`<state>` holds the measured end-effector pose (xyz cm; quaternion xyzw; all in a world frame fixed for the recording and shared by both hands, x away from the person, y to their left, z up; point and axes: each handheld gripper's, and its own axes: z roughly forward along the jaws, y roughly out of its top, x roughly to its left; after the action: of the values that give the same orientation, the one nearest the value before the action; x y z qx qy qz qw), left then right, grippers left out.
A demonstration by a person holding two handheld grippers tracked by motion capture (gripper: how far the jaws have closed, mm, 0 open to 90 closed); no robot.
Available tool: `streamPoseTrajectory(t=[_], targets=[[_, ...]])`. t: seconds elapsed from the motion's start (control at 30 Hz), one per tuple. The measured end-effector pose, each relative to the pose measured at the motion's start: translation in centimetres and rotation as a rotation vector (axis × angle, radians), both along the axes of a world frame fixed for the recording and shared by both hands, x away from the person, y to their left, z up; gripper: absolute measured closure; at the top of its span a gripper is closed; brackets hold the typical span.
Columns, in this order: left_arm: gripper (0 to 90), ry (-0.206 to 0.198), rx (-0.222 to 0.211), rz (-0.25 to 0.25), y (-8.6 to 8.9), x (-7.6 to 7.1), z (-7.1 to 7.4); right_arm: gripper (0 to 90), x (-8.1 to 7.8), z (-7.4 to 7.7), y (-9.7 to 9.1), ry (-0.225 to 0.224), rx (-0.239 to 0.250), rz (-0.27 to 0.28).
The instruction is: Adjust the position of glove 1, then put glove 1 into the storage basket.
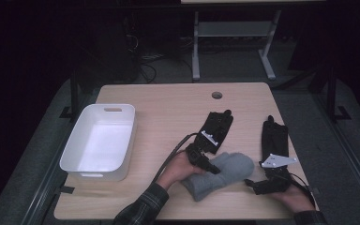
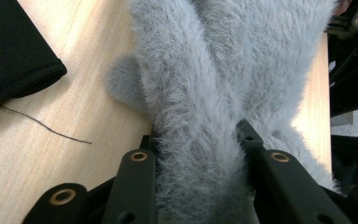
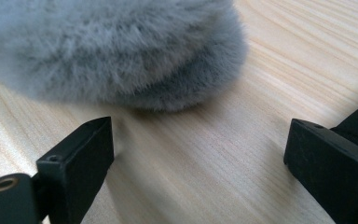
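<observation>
A grey fuzzy mitten (image 1: 225, 171) lies on the wooden table (image 1: 168, 112) near its front edge. My left gripper (image 1: 213, 168) comes in from the mitten's left, and its jaws are pinched on a bunched fold of the grey mitten (image 2: 200, 84); in its own view the left gripper (image 2: 196, 135) has fur pressed between both jaws. My right gripper (image 1: 252, 183) rests low on the table just right of the mitten. In the right gripper view the right gripper (image 3: 198, 140) stands wide open over bare wood, with the mitten's rounded end (image 3: 121, 51) just beyond its tips.
A white plastic bin (image 1: 79, 147) stands at the table's left. Two black gloves lie behind the mitten, one (image 1: 220, 123) in the middle and one (image 1: 274, 136) to the right. A round cable hole (image 1: 217, 95) sits near the far edge. A loose black thread (image 2: 46, 126) lies on the wood.
</observation>
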<state>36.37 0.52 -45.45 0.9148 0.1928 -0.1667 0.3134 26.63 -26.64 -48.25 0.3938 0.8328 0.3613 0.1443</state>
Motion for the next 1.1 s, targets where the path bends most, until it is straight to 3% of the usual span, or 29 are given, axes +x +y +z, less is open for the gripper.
streamPoseTrajectory(t=[0.13,0.47,0.83,1.1], targets=[[69.9,-0.023,-0.02,0.01,0.3,-0.2,0.4,7.9,0.0,0.0,0.0,0.0,0.0,0.0],[70.1,-0.024,-0.067,0.026,1.3,-0.8,2.4,8.0,0.0,0.0,0.0,0.001,0.0,-0.001],[70.0,-0.071,-0.117,0.075,3.6,-0.2,6.0,8.0,0.0,0.0,0.0,0.001,0.0,-0.001],[70.0,-0.107,-0.112,0.116,5.9,0.6,8.3,7.9,0.0,0.0,0.0,0.002,0.001,-0.001]])
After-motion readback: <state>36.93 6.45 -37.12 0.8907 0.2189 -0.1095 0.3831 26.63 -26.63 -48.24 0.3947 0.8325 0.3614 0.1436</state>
